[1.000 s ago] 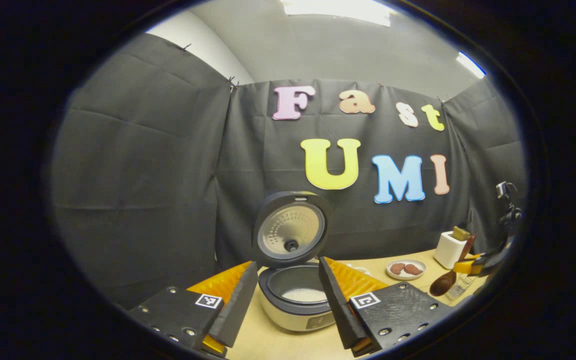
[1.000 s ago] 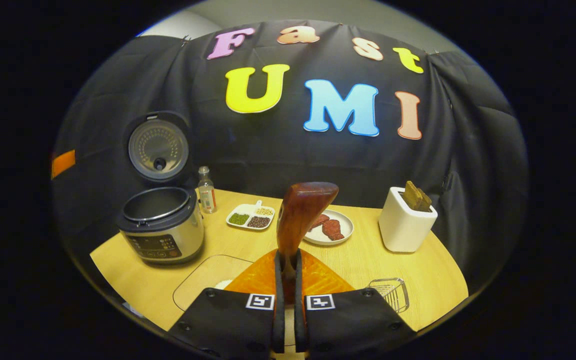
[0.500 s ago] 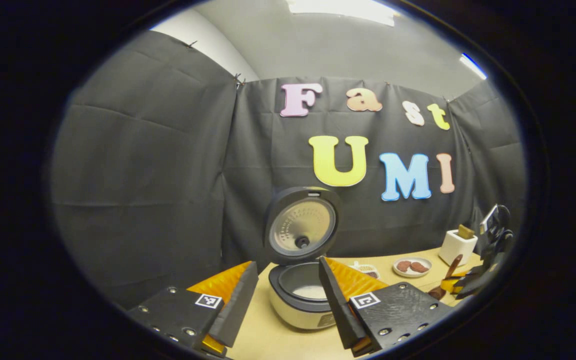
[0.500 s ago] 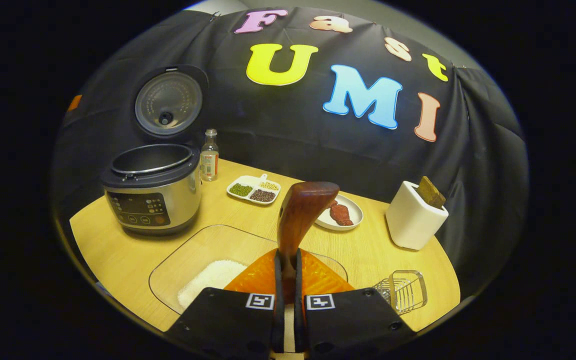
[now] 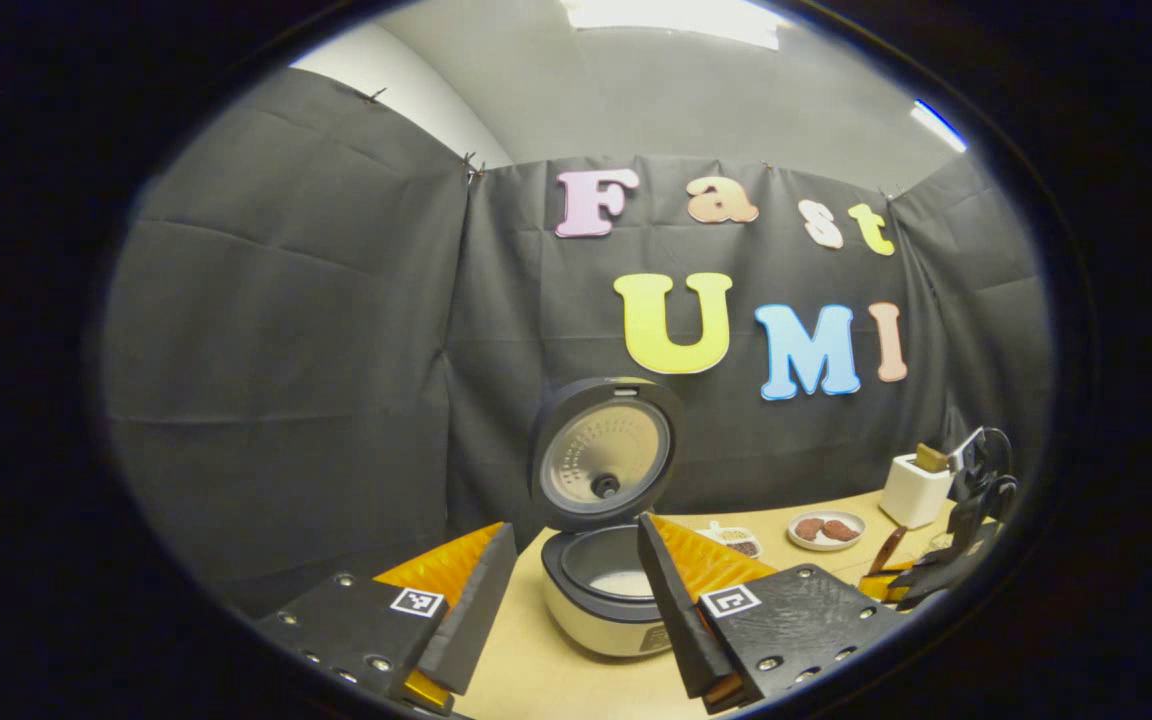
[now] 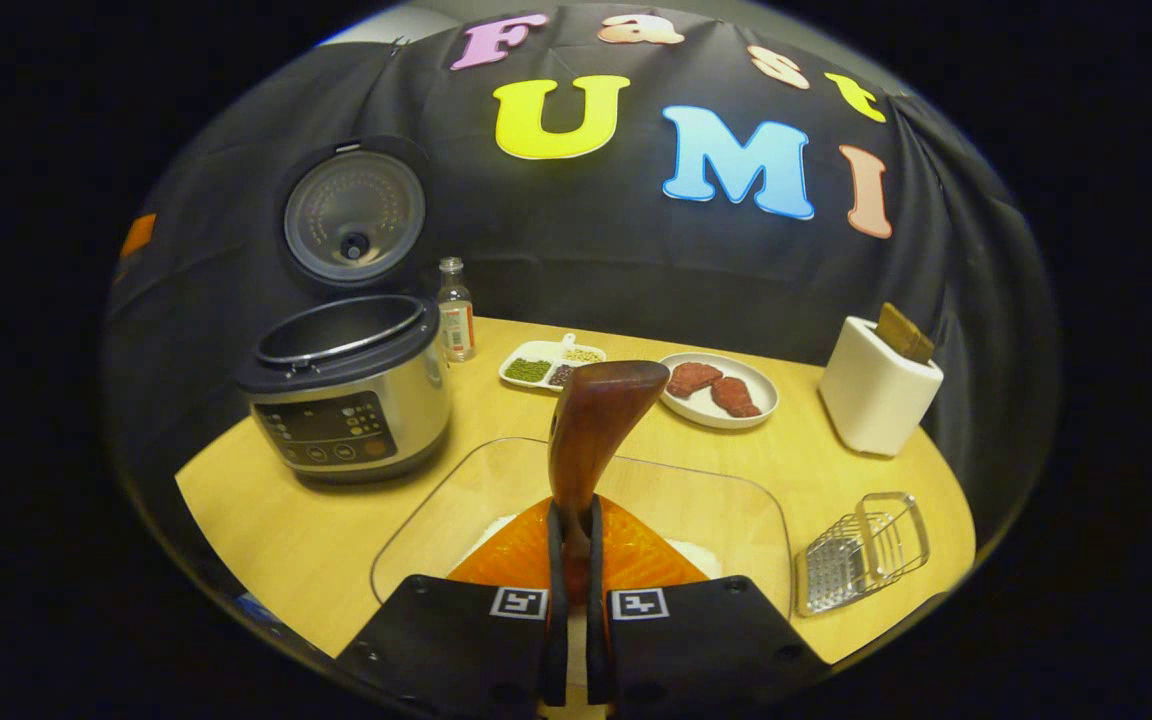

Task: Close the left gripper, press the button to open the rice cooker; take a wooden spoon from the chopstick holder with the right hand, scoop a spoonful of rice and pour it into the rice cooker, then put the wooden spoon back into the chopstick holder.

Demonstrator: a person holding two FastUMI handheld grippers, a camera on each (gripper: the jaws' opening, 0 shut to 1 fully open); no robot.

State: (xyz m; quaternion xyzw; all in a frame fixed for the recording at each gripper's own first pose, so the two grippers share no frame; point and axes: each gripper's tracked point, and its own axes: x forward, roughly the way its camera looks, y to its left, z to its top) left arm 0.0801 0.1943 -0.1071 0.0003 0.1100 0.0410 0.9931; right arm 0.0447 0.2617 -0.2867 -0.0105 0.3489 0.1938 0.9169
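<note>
The rice cooker (image 5: 601, 600) stands with its lid (image 5: 604, 465) up and some white rice in the pot. My left gripper (image 5: 571, 610) hangs open just in front of it, fingers apart on either side. In the right gripper view the cooker (image 6: 351, 400) sits at the left. My right gripper (image 6: 571, 545) is shut on the handle of the wooden spoon (image 6: 591, 425), whose bowl points up and away above a glass dish (image 6: 736, 510) of rice. The white chopstick holder (image 6: 876, 395) stands at the right with a wooden piece in it. The right gripper (image 5: 941, 572) also shows far right in the left gripper view.
On the wooden table (image 6: 276, 530) stand a small bottle (image 6: 454, 322), a divided dish of beans (image 6: 548, 366), a plate with meat slices (image 6: 718, 390) and a wire rack (image 6: 861, 550) near the front right edge. Black cloth walls close the back and sides.
My right gripper with the spoon has shifted so that the glass dish now lies straight under it. The left gripper has barely moved and stays open.
</note>
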